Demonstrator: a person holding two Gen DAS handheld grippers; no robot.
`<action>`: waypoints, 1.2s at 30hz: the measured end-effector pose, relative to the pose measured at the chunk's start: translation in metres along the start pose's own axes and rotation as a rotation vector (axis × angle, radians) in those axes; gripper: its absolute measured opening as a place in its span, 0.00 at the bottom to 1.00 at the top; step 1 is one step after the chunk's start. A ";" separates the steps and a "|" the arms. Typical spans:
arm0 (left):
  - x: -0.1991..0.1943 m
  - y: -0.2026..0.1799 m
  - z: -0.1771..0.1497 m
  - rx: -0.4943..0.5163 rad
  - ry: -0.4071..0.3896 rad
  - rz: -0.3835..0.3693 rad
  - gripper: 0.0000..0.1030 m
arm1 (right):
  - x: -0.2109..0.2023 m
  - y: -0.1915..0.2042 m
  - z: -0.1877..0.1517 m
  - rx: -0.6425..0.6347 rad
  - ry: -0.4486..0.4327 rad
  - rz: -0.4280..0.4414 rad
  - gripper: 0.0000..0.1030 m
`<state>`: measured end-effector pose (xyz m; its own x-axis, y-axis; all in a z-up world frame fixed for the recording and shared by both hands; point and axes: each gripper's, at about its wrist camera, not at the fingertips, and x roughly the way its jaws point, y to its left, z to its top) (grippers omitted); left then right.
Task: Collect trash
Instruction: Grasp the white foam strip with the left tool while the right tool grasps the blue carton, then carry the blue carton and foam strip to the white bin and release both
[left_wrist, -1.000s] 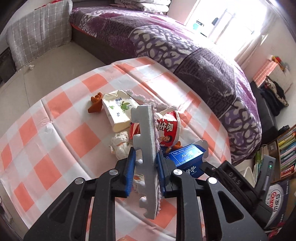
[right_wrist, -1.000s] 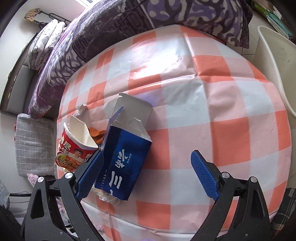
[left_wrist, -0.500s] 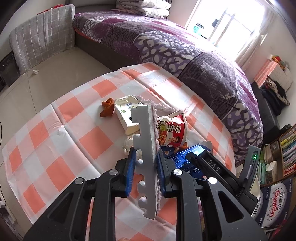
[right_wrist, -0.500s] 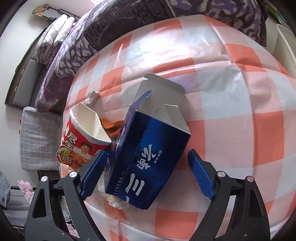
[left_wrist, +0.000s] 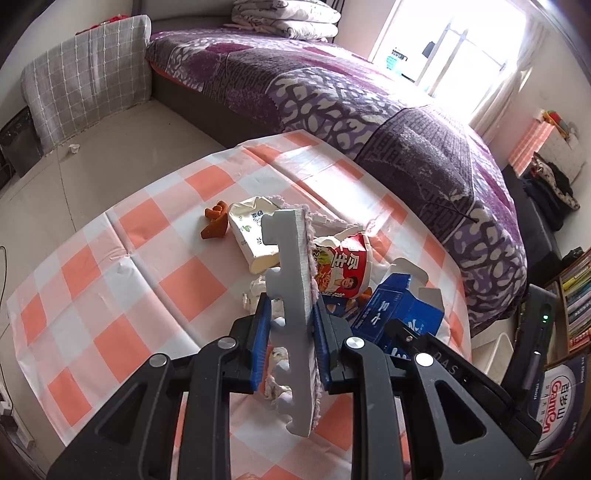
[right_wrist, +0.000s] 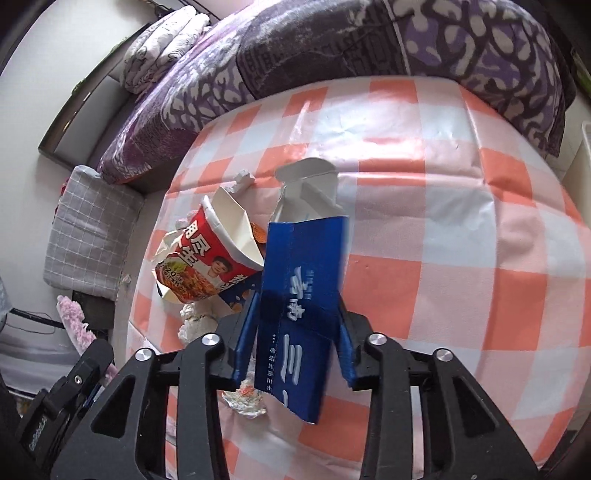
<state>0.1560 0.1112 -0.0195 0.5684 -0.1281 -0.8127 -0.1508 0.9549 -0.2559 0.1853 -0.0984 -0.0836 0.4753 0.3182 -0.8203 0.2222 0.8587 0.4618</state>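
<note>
Since 0.5 s ago the right gripper (right_wrist: 295, 339) has closed: its 2 blue pads, then spread wide of the box (right_wrist: 303, 295), now pinch the blue carton by its sides, open flaps pointing away toward the bed (right_wrist: 332, 48). The left gripper (left_wrist: 289, 339) has kept its hold, fingers pressed on a grey foam piece (left_wrist: 293, 295) with a pink fringe that stands upright between them, above the table (left_wrist: 110, 295). On the checked cloth beyond lie a red noodle cup (left_wrist: 345, 267) on its side just beside the box, a tissue pack (left_wrist: 251, 236), an orange scrap (left_wrist: 214, 223) and a crumpled white wad (right_wrist: 195, 319) near the cup.
</note>
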 end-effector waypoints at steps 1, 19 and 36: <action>-0.002 -0.002 0.000 0.004 -0.006 -0.001 0.22 | -0.006 0.001 0.000 -0.021 -0.006 -0.001 0.18; -0.014 -0.035 -0.007 0.055 -0.047 -0.030 0.22 | -0.079 -0.027 0.000 -0.102 -0.141 -0.052 0.18; -0.009 -0.090 -0.032 0.161 -0.035 -0.051 0.22 | -0.144 -0.110 0.014 0.040 -0.249 -0.154 0.18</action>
<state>0.1389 0.0178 -0.0063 0.6004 -0.1709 -0.7812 0.0087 0.9782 -0.2073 0.1042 -0.2442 -0.0114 0.6269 0.0728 -0.7757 0.3388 0.8711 0.3556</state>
